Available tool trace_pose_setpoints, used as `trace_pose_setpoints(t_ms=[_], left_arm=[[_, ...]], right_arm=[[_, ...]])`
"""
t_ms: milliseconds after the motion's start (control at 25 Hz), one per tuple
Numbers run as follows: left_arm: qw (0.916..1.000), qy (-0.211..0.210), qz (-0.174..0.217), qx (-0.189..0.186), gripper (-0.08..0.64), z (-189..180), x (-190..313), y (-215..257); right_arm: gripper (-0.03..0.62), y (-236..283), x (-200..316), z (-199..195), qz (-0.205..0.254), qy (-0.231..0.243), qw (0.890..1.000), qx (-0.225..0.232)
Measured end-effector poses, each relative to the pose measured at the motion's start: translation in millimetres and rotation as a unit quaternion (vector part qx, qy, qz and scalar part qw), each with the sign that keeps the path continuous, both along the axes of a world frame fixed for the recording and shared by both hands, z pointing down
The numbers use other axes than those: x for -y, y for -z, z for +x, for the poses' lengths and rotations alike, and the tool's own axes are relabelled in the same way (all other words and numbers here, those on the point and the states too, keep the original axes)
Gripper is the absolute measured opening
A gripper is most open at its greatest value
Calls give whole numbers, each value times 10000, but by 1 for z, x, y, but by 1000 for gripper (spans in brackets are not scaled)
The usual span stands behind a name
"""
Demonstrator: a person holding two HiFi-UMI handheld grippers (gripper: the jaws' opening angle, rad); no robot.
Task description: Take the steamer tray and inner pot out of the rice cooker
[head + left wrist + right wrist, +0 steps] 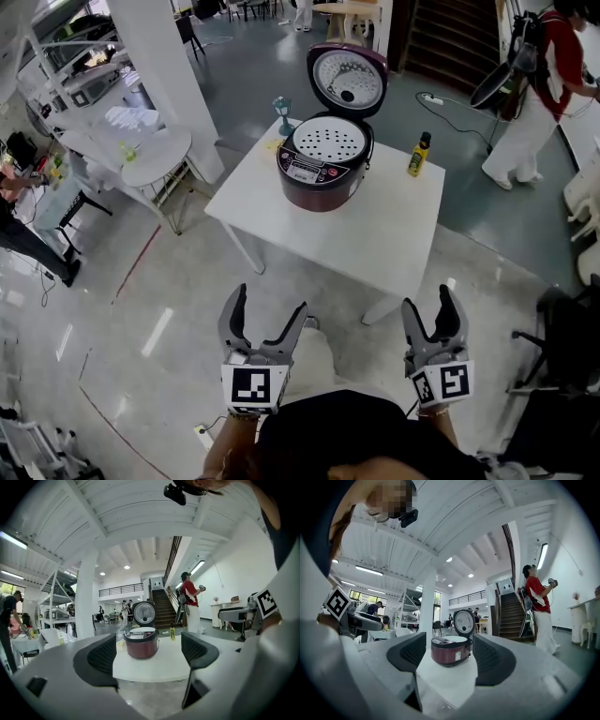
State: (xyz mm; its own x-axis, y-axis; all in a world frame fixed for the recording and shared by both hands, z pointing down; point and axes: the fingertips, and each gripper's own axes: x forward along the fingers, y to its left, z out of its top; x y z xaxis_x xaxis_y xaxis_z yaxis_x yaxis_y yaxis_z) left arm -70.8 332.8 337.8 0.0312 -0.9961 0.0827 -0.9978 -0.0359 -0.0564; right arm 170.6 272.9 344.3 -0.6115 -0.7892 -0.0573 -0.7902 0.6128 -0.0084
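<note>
White bench (pixel 375 234), square top, standing cornerwise to the person on a grey floor (pixel 169 281). Near half of the top is bare. Open floor lies along all the edges in view. A white pillar (pixel 173 75) and a round table (pixel 155 155) stand off to the left, clear of the bench. A person in a red top (pixel 544 84) stands beyond the far right side, well apart.

Rice cooker (pixel 322 173): dark red, round, upright on the far left part of the bench, close to the far edge. Its lid (pixel 348 80) is swung up on the far-side hinge and tilts back, inner face towards the person. The control panel faces the near side. With the lid up, the long line runs from panel to hinge, away from the person.

Steamer tray (pixel 328 141): white, perforated, lying flat in the mouth of the cooker. The inner pot is hidden under it.

A yellow bottle (pixel 418 155) stands upright to the right of the cooker, apart from it, near the far right edge. A small teal thing (pixel 282 111) stands at the far left corner, just beside the cooker; I cannot tell what it is.

Left tool (pixel 269 300) and right tool (pixel 429 298): both held level over the floor, short of the near edge and well apart from the cooker. Both released, jaws spread wide, nothing between the pads. Each gripper view has the cooker framed in the gap, far off.
</note>
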Motion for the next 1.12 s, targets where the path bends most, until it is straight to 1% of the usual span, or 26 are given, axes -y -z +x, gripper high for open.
trace_pose_setpoints(t_ms=[40,120,200,280,480,680,800,880,1000,1120], left_arm=[[9999,62,-77,-40,414,-5,-1,-3],[9997,249,-5,-86,413,-15,-1,2],[9985,519,171,35,413,-24,2,8],[9977,632,220,139,413,-28,9,9],[9984,527,198,-60,413,-37,38,7],[9989,463,55,44,413,-48,74,-5],[9990,429,92,-90,413,-58,99,-2],[9990,328,204,-225,413,-63,120,4],[9997,90,117,-215,413,-70,153,4],[9994,-52,220,-246,413,-75,184,13]], right_arm=[[293,1,1,-1,42,-7,10000,-13],[293,2,7,-2,98,-45,9999,-31],[293,0,15,-3,71,-54,9999,-56],[293,-4,23,-5,-5,-14,10000,-65],[293,-9,49,-17,-147,20,9999,5],[293,-10,86,-33,-122,14,9999,-76],[293,-9,111,-43,-137,-10,9998,-106],[293,-9,128,-51,-178,33,9998,-110],[293,-10,156,-65,-234,79,9996,-96],[293,-6,179,-79,-217,33,9997,-146]])
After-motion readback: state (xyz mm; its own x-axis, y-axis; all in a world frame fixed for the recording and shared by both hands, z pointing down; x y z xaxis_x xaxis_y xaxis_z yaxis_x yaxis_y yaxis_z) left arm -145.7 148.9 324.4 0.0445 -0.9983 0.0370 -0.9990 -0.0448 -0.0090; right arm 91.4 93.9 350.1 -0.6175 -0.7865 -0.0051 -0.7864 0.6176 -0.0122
